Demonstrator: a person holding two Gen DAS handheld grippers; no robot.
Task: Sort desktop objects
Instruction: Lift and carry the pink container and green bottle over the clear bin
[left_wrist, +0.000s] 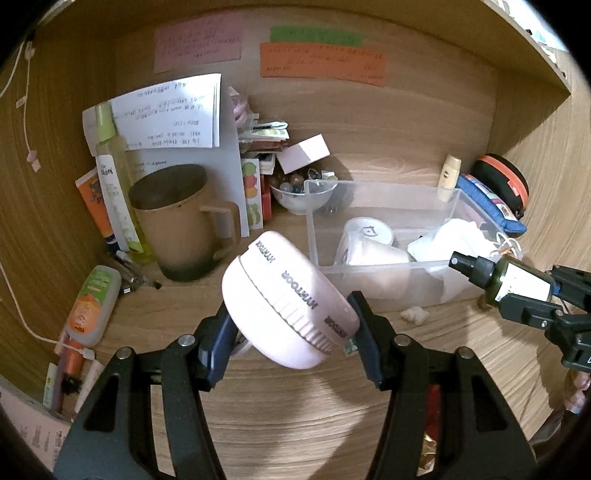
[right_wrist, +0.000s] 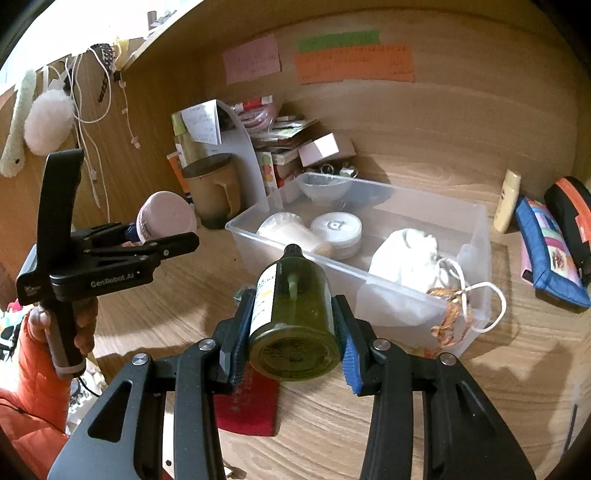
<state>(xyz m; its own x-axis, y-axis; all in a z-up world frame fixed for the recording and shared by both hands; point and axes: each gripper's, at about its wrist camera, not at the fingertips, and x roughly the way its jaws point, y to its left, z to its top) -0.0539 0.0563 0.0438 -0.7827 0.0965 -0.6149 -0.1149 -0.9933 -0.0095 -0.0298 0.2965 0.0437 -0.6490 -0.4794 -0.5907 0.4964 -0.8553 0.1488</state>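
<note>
My left gripper (left_wrist: 291, 332) is shut on a round pink case (left_wrist: 288, 302) lettered HYNTOOR and holds it above the desk, left of the clear plastic bin (left_wrist: 314, 236). The case also shows in the right wrist view (right_wrist: 166, 218), held by the left gripper (right_wrist: 162, 236). My right gripper (right_wrist: 291, 332) is shut on a dark green spray bottle (right_wrist: 295, 314), nozzle pointing at the bin (right_wrist: 476, 229). In the left wrist view the bottle (left_wrist: 506, 277) hangs at the bin's near right corner, held by the right gripper (left_wrist: 532, 295). The bin holds a white pouch (right_wrist: 406, 254) and round white containers (right_wrist: 336, 229).
A brown mug (left_wrist: 181, 221), bottles (left_wrist: 114, 177) and papers (left_wrist: 173, 114) crowd the back left corner. A small bowl (left_wrist: 299, 195) of trinkets stands behind the bin. A blue pouch (right_wrist: 550, 258) and a black-orange case (right_wrist: 572, 214) lie at the right. A red card (right_wrist: 251, 410) lies on the desk under my right gripper.
</note>
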